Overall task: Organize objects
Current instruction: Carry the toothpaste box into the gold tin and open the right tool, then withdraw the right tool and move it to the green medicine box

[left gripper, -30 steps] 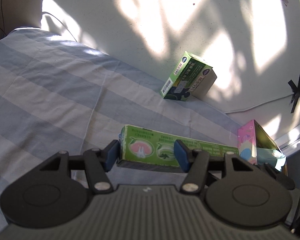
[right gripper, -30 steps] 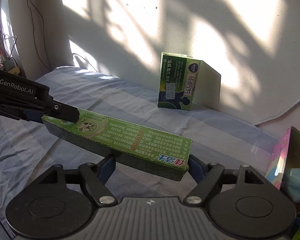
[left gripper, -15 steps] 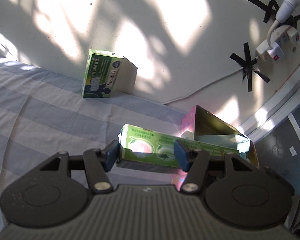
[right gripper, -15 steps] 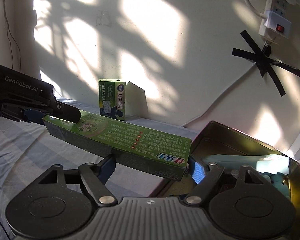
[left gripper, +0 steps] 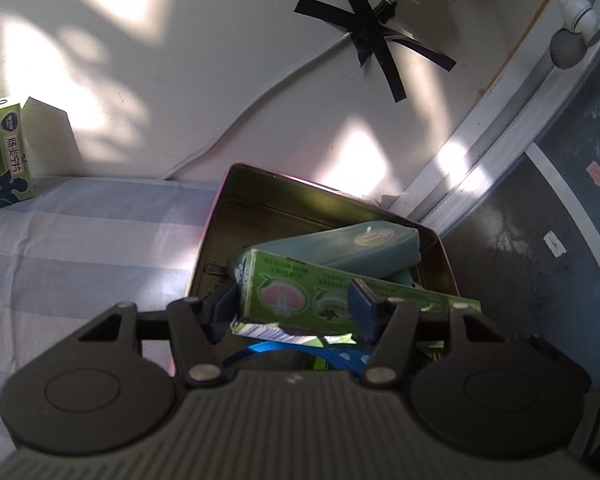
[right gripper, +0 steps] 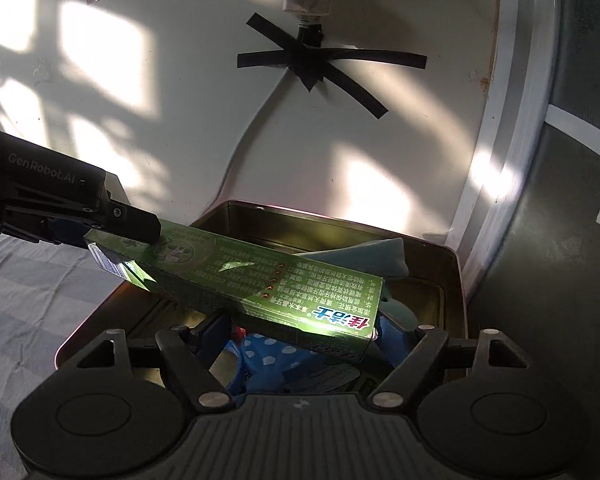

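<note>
Green carton held level over open tin, one end in each claw. Left gripper clamps one end, right gripper the other. Teal pouch and blue dotted cloth lie inside tin. Second green box stands by wall, well apart, on striped sheet.

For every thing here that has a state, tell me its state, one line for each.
Long green box: held in the air over the tin, tilted.
Left tool: shut on one end of it.
Right tool: shut on the other end.
Metal tin: open, no lid on, partly filled.
Teal pouch: lying inside the tin.
Small green box: standing on the bed.
</note>
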Demonstrator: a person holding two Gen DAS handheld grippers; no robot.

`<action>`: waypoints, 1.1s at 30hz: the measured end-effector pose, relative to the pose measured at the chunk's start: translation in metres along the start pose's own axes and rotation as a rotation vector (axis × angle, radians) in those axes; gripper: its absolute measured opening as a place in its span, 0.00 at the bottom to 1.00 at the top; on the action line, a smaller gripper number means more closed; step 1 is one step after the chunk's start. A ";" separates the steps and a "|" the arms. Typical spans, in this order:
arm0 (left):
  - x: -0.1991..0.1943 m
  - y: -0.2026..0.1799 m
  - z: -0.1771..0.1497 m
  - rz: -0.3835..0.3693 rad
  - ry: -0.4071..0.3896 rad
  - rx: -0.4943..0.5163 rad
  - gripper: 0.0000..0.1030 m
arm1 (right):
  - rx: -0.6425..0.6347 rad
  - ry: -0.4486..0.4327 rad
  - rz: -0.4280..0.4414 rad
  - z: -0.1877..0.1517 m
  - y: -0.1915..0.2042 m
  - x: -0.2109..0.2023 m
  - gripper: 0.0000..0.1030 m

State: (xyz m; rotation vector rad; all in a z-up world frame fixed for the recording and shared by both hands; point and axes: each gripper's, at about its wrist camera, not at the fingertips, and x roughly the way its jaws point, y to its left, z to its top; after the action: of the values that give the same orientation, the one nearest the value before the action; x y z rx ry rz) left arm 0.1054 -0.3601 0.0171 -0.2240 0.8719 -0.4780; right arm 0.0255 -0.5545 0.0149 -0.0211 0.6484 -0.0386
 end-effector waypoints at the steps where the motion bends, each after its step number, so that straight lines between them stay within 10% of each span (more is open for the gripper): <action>1: 0.006 -0.003 0.001 0.003 0.010 -0.003 0.60 | -0.013 0.005 -0.004 0.001 -0.002 0.004 0.74; 11: 0.035 -0.002 -0.010 0.034 0.135 0.017 0.59 | -0.259 -0.034 -0.076 0.008 0.009 0.033 0.71; 33: -0.014 -0.014 -0.041 0.174 0.074 0.215 0.60 | 0.113 0.014 0.000 -0.001 0.007 -0.025 0.71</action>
State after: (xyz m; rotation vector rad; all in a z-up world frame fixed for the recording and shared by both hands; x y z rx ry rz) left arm 0.0616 -0.3655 0.0061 0.0669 0.8961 -0.4160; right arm 0.0049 -0.5467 0.0294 0.0879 0.6596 -0.0753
